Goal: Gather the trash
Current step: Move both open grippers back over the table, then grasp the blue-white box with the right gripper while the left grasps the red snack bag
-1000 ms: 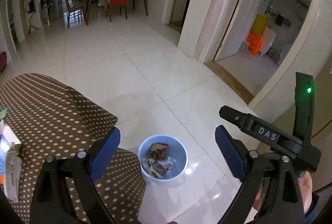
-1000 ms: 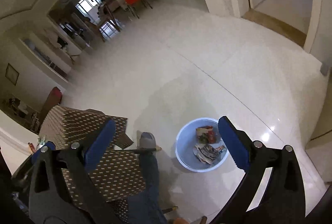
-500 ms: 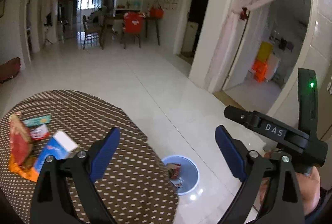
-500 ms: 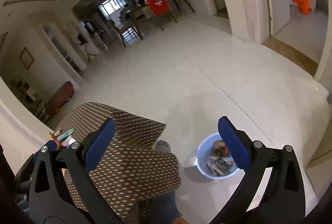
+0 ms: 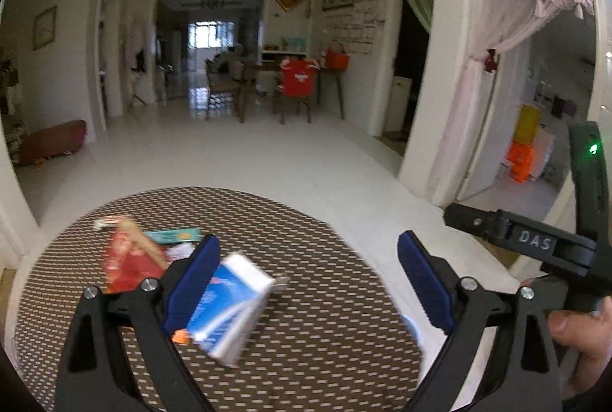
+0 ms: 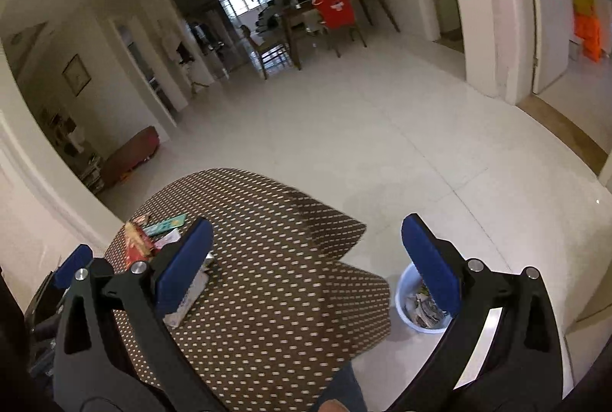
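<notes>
Trash lies on a round table with a brown dotted cloth (image 5: 325, 335): a blue and white carton (image 5: 229, 305), a red wrapper (image 5: 128, 265), a teal packet (image 5: 174, 235) and a small white wrapper (image 5: 109, 222). My left gripper (image 5: 308, 287) is open and empty above the table, its left finger just in front of the carton. My right gripper (image 6: 306, 263) is open and empty, higher up over the table (image 6: 275, 282). A light blue bin (image 6: 405, 301) holding scraps stands on the floor right of the table. The same trash (image 6: 153, 236) shows at the table's left in the right wrist view.
The white tiled floor (image 5: 267, 159) stretches toward a dining table and chairs (image 5: 275, 83) at the back. A doorway with a white curtain (image 5: 508, 30) is at right. The right gripper's body (image 5: 528, 240) shows in the left wrist view.
Both grippers have swung up and left from over the bin to the table; the trash on the cloth has come to the middle of the left view. Both jaws stay open.
</notes>
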